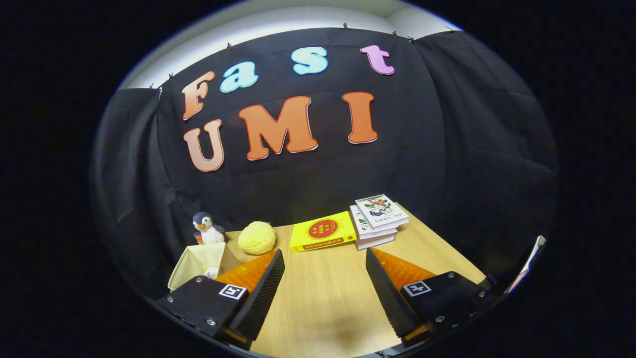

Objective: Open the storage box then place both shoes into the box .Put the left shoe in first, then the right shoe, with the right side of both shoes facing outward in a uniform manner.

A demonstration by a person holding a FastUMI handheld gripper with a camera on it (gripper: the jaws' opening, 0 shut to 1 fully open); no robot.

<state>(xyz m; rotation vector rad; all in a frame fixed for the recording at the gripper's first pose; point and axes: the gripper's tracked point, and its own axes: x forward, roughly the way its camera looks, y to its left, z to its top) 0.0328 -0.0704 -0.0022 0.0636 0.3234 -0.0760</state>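
My gripper (325,258) is open, its two fingers spread wide over the bare wooden table (323,303) with nothing between them. A cream open-topped box (201,263) stands just beyond the left finger, and something small and white lies inside it. I see neither shoe from where the gripper looks.
A small penguin plush (207,228) stands behind the cream box. Beside it lies a yellow plush ball (257,237). A yellow book (322,231) lies flat ahead of the fingers, with a stack of white books (377,220) to its right. The table's right edge runs beyond the right finger.
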